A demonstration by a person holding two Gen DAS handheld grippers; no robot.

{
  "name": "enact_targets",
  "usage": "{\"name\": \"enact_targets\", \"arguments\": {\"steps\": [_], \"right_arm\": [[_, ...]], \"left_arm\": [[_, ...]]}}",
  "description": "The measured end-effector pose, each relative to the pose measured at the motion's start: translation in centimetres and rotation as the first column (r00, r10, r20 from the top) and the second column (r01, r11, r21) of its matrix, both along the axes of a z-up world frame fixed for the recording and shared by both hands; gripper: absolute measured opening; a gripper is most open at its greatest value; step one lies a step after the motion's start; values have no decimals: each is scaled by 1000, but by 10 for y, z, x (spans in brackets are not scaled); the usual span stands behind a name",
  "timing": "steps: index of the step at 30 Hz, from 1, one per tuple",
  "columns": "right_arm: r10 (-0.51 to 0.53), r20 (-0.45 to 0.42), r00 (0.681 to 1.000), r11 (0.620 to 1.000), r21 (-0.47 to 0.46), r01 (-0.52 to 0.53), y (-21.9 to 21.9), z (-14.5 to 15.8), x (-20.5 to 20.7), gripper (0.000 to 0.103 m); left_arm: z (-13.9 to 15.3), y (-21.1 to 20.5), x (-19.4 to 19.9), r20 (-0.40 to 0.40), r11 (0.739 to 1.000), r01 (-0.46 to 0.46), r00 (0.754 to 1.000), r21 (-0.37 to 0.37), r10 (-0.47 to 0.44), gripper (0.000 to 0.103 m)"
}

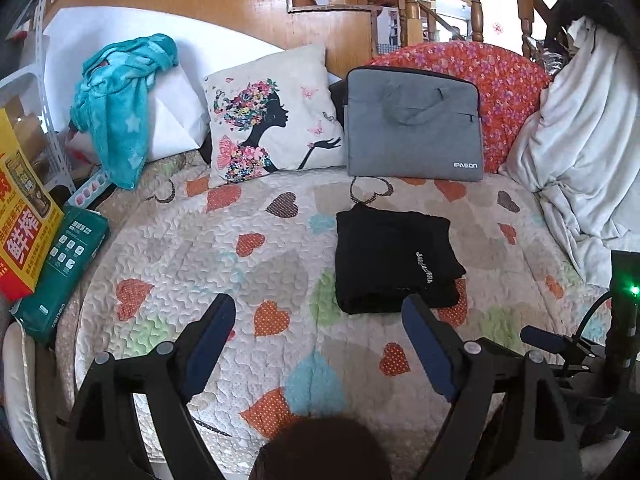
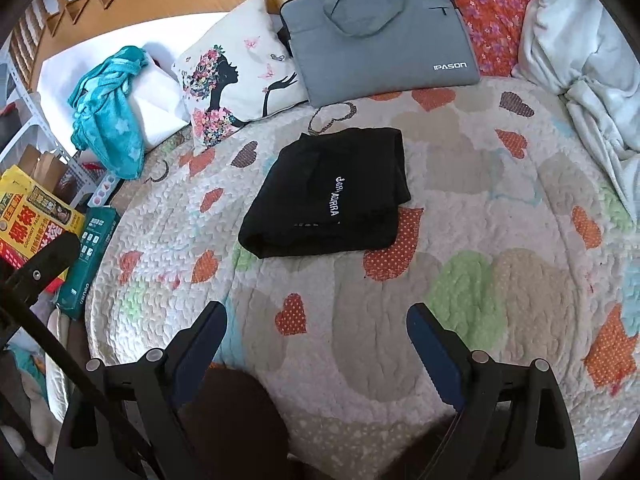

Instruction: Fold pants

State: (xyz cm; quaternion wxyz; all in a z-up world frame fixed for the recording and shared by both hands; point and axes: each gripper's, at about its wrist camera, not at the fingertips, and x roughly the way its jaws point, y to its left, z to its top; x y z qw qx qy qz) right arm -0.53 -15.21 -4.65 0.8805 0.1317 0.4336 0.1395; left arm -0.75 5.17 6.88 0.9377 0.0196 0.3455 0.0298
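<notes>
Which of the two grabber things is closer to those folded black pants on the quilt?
Left, probably. The left gripper hangs open with one fingertip at the near edge of the folded black pants. The right gripper, also open, hovers over bare quilt, a clear gap short of the pants.

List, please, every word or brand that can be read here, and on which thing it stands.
"IPASON": grey laptop bag, lower corner.
"AZARRA": folded black pants, white print; the word before it is unclear.
"鲜榨": yellow and red carton.
"COCONUT PALM": same carton, right wrist view.
Green pack: print too small to read.

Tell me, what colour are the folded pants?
Black, with small white lettering; the pants show best in the right wrist view.
</notes>
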Motion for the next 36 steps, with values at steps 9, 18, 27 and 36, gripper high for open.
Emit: {"name": "enact_targets", "arguments": {"steps": [9,18,27,36], "right_arm": [[-15,-18,1000,1000,-6,15,-5,-6,1,95],[2,-37,999,999,-42,-3,6,-14,3,95],[19,-57,998,998,-65,-22,13,-22,6,95],[21,-73,997,997,-67,-26,14,-28,8,95]], "left_arm": [[-8,-7,3,-28,1000,7,1000,16,-6,85],[-16,-3,8,-53,1000,4,999,2,-4,85],[-25,-3,16,-89,1000,11,996,-19,-13,85],[-28,-4,18,-86,1000,5,996,-22,-7,85]]}}
